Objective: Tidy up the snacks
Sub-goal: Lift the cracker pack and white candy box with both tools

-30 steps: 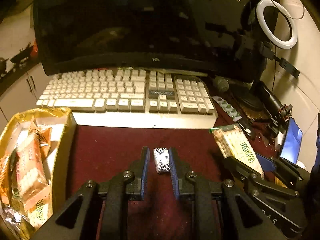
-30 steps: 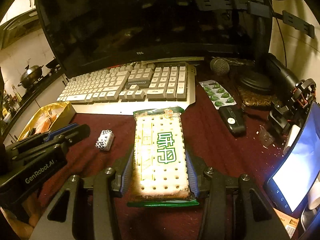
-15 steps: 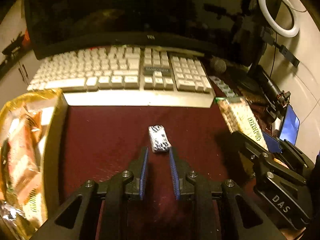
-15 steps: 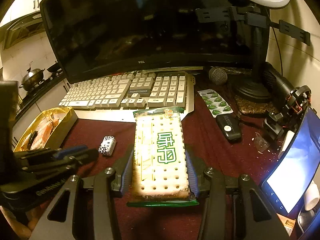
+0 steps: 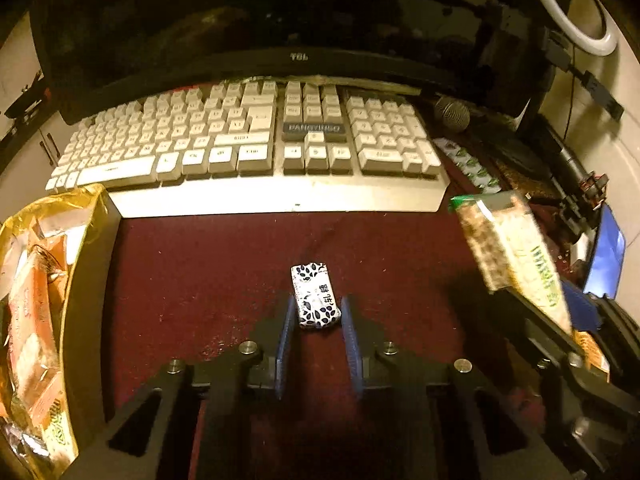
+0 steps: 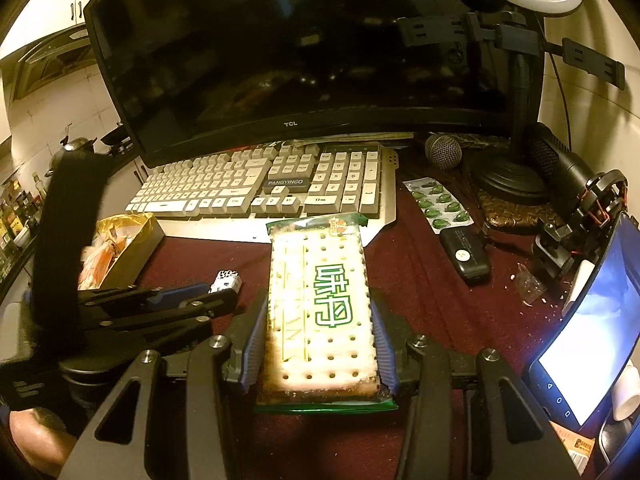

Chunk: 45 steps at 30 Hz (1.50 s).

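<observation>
A small white candy with a dark leaf print (image 5: 310, 280) lies on the maroon mat (image 5: 200, 280). My left gripper (image 5: 316, 300) stands narrowly open, its blue pads on either side of the candy's near end with thin gaps. The right wrist view shows the same candy (image 6: 227, 280) just past the left gripper (image 6: 224, 294). My right gripper (image 6: 318, 304) is shut on a long cracker packet with green characters (image 6: 320, 300), held above the mat. That packet (image 5: 508, 248) also shows at the right of the left wrist view. A gold box of wrapped snacks (image 5: 86, 280) sits at the left.
A white keyboard (image 5: 248, 148) and a dark monitor (image 6: 300, 60) fill the back. To the right lie a green blister pack (image 6: 438, 206), a black device (image 6: 466, 256), a microphone (image 6: 444, 150), a ring light stand (image 6: 516, 160) and a lit phone (image 6: 588, 320).
My left gripper has sunk toward the mat and tipped further down; the candy, ahead of its tips half a second ago, now sits between them. The right gripper keeps still with the packet.
</observation>
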Available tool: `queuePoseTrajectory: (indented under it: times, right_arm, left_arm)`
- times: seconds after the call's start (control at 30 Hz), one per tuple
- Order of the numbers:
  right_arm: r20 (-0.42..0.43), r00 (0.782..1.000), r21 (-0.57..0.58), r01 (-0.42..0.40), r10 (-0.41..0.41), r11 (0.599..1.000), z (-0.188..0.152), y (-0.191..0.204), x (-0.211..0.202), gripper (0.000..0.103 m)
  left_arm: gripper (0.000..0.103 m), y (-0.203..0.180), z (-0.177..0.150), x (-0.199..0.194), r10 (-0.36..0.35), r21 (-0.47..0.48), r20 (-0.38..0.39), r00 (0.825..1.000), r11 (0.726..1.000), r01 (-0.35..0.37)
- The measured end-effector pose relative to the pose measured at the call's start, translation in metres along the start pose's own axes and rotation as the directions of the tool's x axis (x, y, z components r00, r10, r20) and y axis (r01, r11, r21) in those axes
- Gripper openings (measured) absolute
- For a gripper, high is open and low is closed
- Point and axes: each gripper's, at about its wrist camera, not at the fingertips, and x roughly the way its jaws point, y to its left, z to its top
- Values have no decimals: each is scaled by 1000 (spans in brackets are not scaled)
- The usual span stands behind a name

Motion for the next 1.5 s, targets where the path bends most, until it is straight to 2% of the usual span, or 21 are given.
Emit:
queuePoseTrajectory:
  times: [0.3,0.6,0.73,1.5]
  right_arm:
    - [-1,1000,6,5,-5,1000,-2,-2,1,46]
    - [15,1000,3,16,-16,1000,-1,-1,-1,46]
    - [23,999,0,23,-23,1000,-1,0,-3,46]
    - [39,999,-9,24,-23,1000,1,2,-7,46]
  left_arm:
    - [20,4,-4,-4,2,-13,45,999,1000,-1]
    - [20,7,-8,-35,76,5,160,984,997,-78]
    - [20,8,-11,-43,92,8,185,978,995,-95]
    - [20,5,-19,-58,120,16,224,967,992,-127]
